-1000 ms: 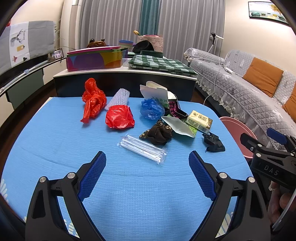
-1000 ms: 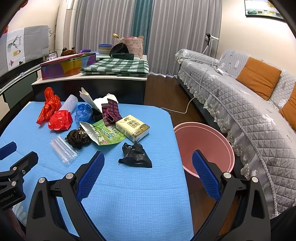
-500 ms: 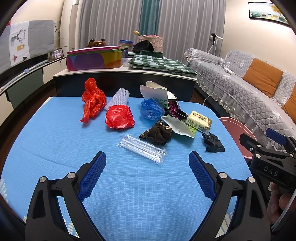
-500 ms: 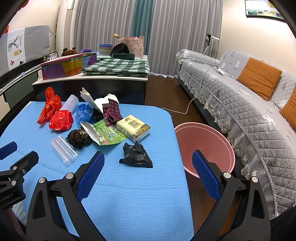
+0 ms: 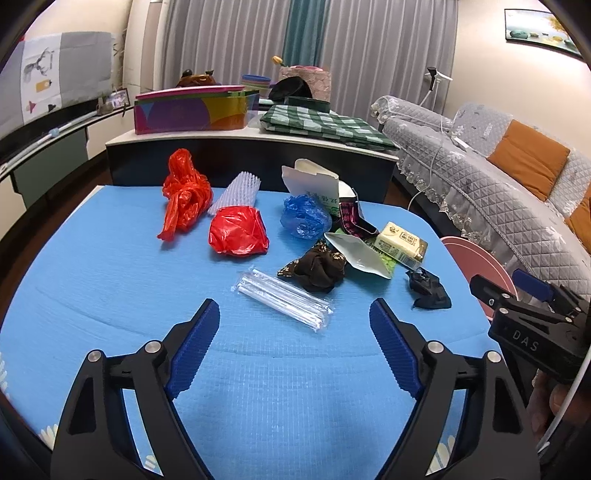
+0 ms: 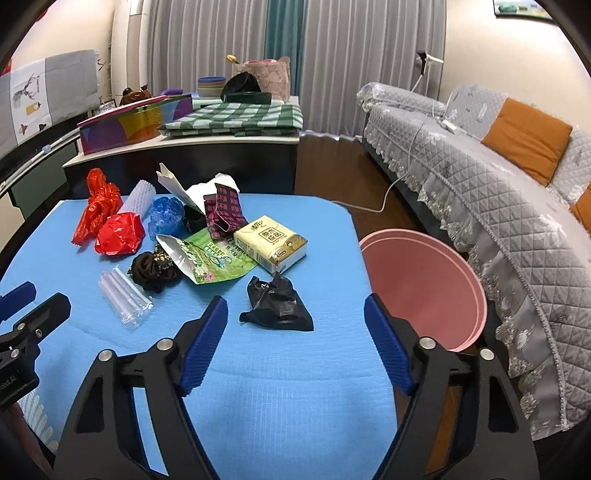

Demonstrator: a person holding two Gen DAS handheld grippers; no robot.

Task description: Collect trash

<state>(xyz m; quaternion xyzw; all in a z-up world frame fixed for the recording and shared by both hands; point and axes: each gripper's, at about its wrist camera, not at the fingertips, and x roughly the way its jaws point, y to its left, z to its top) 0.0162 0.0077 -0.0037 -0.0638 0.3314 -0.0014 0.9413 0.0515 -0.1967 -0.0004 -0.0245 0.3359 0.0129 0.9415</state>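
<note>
Nothing of the trash has left the blue bench (image 6: 295, 398) yet: the black crumpled bag (image 6: 277, 304), tissue pack (image 6: 271, 242), green packet (image 6: 210, 258), straw bundle (image 5: 282, 299) and red bags (image 5: 238, 234) all lie there, while the pink bin (image 6: 424, 288) beside the bench looks empty. Your left tongs (image 5: 293, 345) and right tongs (image 6: 295, 338) are both narrowing, nothing between them. The whole pickup, by this view, lies ahead of you.

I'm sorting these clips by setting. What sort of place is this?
Most likely a home living room: a sofa with a quilted grey cover and orange cushion, floor-length curtains, and a framed picture on the wall.
</note>
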